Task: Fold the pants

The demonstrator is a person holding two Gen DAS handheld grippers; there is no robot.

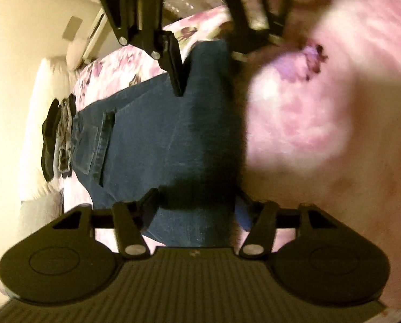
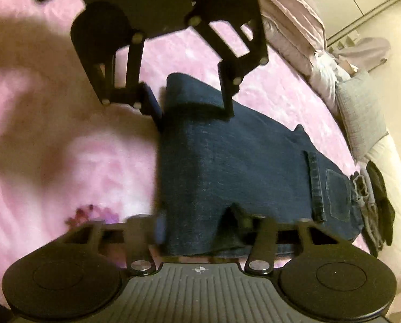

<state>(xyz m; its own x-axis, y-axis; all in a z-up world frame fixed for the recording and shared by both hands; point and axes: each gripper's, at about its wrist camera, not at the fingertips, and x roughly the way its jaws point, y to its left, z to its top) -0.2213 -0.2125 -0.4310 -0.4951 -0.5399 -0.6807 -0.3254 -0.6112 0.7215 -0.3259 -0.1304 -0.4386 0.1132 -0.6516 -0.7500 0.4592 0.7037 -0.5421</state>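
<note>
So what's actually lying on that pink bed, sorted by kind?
Blue jeans: 1
Small pile of dark and grey clothes: 1
Grey pillow: 1
Handheld gripper: 2, left gripper and right gripper
Total: 5

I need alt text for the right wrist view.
Folded jeans lie on a pink bedspread, with two black grippers at their folded end. The right gripper and the left gripper each straddle the denim; the picture is blurred.
</note>
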